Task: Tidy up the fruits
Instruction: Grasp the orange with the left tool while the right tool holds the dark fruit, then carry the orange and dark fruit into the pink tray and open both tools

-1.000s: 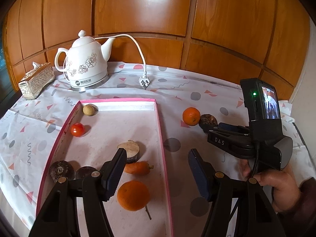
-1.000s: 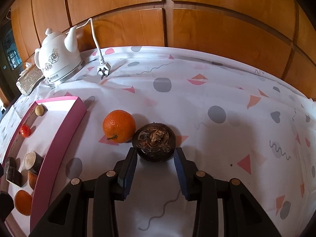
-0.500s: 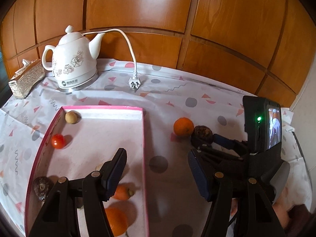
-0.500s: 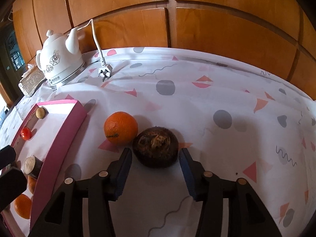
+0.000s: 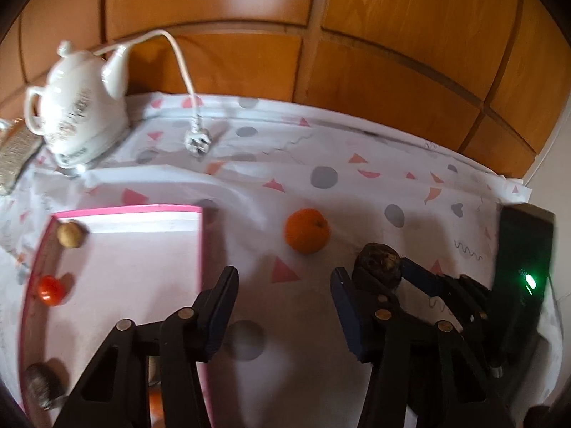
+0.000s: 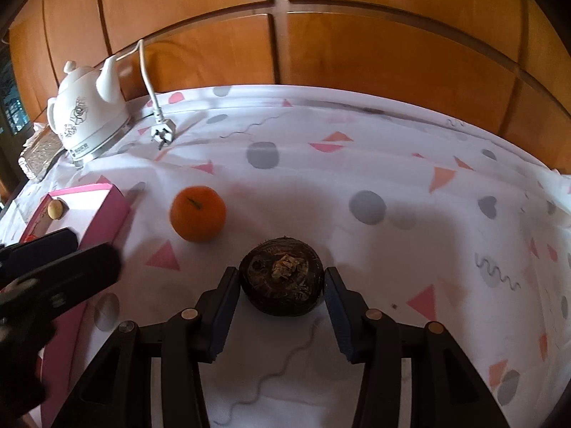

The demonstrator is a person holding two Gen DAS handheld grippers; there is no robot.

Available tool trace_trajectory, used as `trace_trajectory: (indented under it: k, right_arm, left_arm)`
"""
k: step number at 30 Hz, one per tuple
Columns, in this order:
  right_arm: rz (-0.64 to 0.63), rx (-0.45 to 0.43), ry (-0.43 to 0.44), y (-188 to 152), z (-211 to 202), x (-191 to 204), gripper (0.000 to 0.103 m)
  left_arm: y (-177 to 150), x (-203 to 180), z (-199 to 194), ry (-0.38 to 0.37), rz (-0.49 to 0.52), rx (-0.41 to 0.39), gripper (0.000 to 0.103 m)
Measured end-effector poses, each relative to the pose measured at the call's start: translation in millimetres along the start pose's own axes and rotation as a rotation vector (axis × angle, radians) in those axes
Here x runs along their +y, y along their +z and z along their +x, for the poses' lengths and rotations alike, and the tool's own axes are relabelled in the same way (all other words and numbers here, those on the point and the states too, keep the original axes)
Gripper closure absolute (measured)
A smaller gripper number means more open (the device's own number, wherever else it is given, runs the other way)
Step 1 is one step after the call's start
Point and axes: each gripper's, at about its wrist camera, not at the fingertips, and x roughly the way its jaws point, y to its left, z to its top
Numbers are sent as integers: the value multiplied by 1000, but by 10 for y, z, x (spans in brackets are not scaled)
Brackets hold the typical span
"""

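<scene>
With my right gripper (image 6: 281,294) straddling a dark brown round fruit (image 6: 282,280) on the patterned tablecloth (image 6: 410,185), I am midway through gathering the loose fruit into the pink tray (image 5: 202,249). Its blue pads flank the fruit on both sides; the pad on the right of that view shows a thin gap, so I judge nothing is clamped yet. My left gripper (image 5: 283,296) hovers empty over bare cloth between the tray's edge and the fruit, its jaws having just been closing to a middling width with nothing between them.

An orange (image 5: 307,230) sits just beside the dark fruit, well clear of the tray. Inside the tray already lie a small tan fruit (image 5: 70,234), a cherry tomato (image 5: 50,289) and a dark round piece (image 5: 43,385) near the bottom corner; more orange shows under my left gripper's arms.

The next move, as I read it, calls for squeezing the right pads onto the dark fruit, lifting it and carrying it over the tray's rim, while the left lines up on the orange. The fruit is round and may roll away if the pads close off-centre.

The cloth is white with pink triangles and grey dots. A white ceramic kettle (image 6: 87,121) with its unplugged cord (image 6: 162,132) stands at the back, an ornate box (image 6: 39,153) beside it, before wood-panelled walls (image 6: 357,53)
</scene>
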Motion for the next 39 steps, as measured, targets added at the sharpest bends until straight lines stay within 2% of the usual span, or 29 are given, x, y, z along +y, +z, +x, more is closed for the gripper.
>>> trace_trajectory:
  k: [6, 9, 14, 16, 17, 21, 29, 39]
  right_arm:
    - [17, -1, -11, -61, -41, -84, 54]
    - [22, -4, -6, -71, -46, -94, 54]
    - [32, -5, 5, -79, -57, -107, 54]
    - [35, -7, 8, -79, -56, -108, 54]
    - [37, -8, 9, -81, -56, -111, 54]
    - [40, -7, 7, -80, -64, -112, 54]
    - [82, 10, -18, -142, -144, -178, 54]
    - [123, 14, -66, -422, -388, -338, 55]
  left_arm:
    - [156, -108, 270, -2, 3, 26, 49]
    - [222, -145, 401, 44, 14, 34, 49]
    - [288, -132, 577, 71, 11, 40, 48]
    - [292, -132, 643, 38, 14, 52, 54]
    - [292, -147, 658, 21, 17, 56, 63]
    - [213, -179, 588, 9, 32, 41, 64]
    - [-92, -167, 329, 35, 32, 24, 64]
    - [-526, -228, -124, 33, 39, -51, 64]
